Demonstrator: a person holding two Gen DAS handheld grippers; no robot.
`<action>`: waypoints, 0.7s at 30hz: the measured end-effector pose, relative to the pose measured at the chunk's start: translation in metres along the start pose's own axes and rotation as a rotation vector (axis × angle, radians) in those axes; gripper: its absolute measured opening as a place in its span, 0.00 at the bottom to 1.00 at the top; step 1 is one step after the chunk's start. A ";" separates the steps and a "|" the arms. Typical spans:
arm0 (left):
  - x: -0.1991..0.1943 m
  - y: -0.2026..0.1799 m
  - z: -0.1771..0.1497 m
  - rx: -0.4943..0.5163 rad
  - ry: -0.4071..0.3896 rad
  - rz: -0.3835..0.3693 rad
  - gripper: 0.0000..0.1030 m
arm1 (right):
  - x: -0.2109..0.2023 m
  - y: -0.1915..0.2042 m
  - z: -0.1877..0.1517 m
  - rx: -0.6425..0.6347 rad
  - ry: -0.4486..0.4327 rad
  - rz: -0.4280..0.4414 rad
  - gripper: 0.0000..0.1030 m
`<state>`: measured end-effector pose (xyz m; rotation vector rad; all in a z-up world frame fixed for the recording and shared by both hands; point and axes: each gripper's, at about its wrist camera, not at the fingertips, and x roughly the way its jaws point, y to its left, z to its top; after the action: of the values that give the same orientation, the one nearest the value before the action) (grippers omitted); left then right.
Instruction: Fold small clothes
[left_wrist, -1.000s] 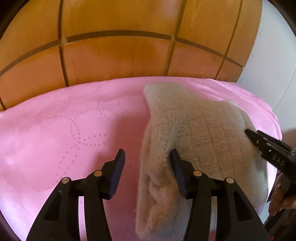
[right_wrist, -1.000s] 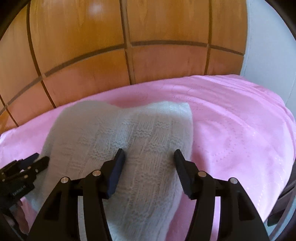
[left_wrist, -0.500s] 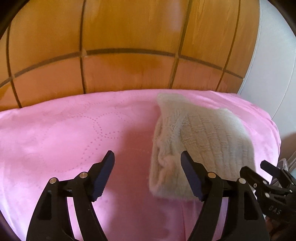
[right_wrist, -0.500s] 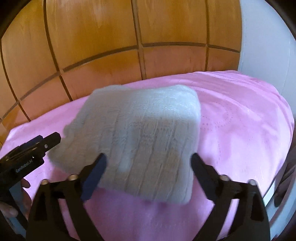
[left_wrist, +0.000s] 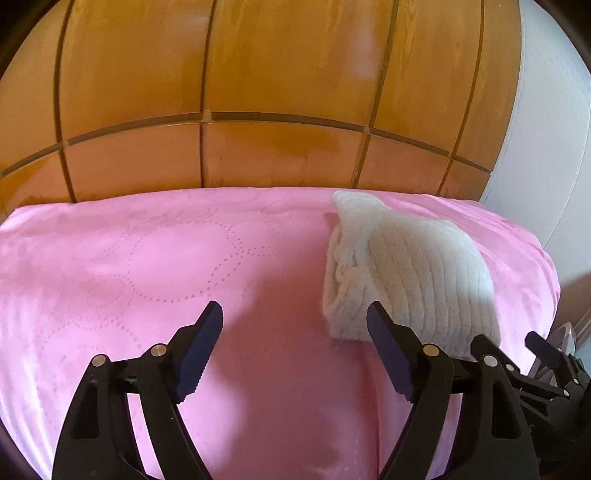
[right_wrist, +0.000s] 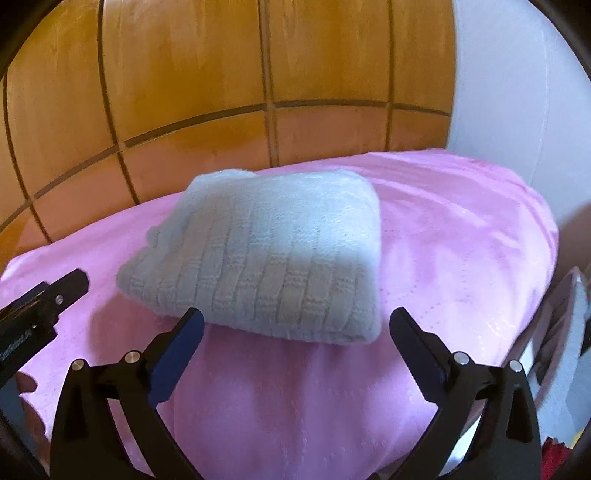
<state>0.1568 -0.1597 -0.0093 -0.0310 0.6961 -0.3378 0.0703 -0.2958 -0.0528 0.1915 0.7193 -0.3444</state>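
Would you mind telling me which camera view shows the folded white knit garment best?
The right wrist view: the folded white knit garment lies centred ahead of the open right gripper, its whole top and front edge visible. The left wrist view shows it off to the right, seen from its layered side, partly behind a finger.

Pink bedspread bare left of sweater; headboard blocks behind.
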 end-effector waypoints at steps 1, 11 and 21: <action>-0.003 0.000 -0.003 0.001 0.001 0.004 0.77 | -0.001 0.001 -0.001 0.000 -0.009 -0.021 0.98; -0.012 0.005 -0.023 0.002 0.006 0.048 0.90 | -0.013 0.002 -0.002 0.028 -0.026 -0.120 0.98; -0.017 0.012 -0.025 -0.022 0.005 0.086 0.96 | -0.013 0.008 -0.011 0.001 -0.024 -0.102 0.98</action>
<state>0.1319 -0.1406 -0.0198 -0.0210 0.7040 -0.2474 0.0580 -0.2817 -0.0518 0.1513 0.7066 -0.4436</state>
